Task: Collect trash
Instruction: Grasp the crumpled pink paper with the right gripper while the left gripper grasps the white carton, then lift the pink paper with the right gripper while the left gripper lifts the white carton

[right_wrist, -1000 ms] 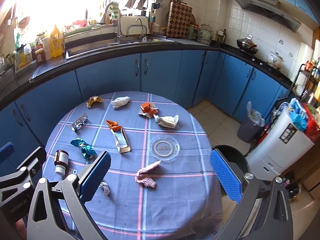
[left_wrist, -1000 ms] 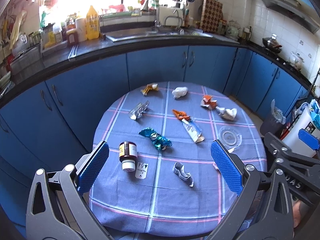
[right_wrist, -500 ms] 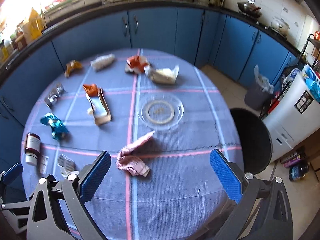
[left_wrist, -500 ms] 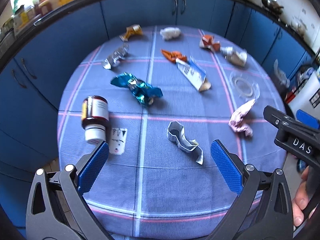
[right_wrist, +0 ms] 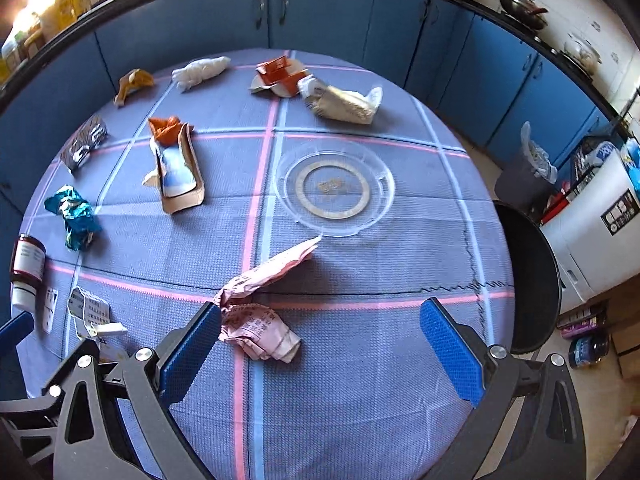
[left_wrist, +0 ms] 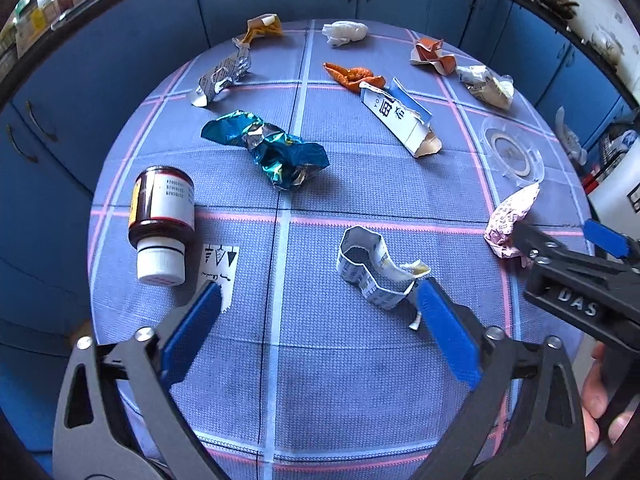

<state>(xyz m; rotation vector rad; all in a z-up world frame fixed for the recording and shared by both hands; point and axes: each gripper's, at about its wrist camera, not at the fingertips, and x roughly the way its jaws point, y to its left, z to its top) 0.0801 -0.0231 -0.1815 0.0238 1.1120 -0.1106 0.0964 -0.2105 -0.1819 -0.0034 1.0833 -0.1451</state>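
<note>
A: Status? Which step?

B: Approach, nothing picked yet. All the trash lies on the round table (left_wrist: pixel 360 380). Left gripper (left_wrist: pixel 318 308) sits low over the near edge, jaws closing from wide, pads on nothing. The crumpled white strip (left_wrist: pixel 370 266) lies just beyond its right pad (left_wrist: pixel 446 338), mostly outside the gap, tail touching or nearly touching that pad.

A: Right one?

B: Right gripper (right_wrist: pixel 320 326) has its jaws spread wide, also holding nothing. The pink crumpled receipt (right_wrist: pixel 260 312) lies by its left pad (right_wrist: pixel 192 352), inside the gap but hard against that side, not centred.

A: Rest of the pile?

B: Teal foil wrapper (left_wrist: pixel 268 150) mid-table, brown bottle (left_wrist: pixel 162 220) on its side by the left edge, flattened carton (left_wrist: pixel 400 116) and orange scrap (left_wrist: pixel 352 74) further back, clear lid (right_wrist: pixel 334 188) right of centre, more wrappers along the far edge. Black bin (right_wrist: pixel 532 280) stands just off the right edge.

A: Next move?

B: My read: each picks its nearest piece. Left needs a shift forward and right to bracket the strip before it shuts, else it pinches cloth. Right should slide left to centre the receipt, drop to the cloth, then close. Thin paper, so a low grasp.
</note>
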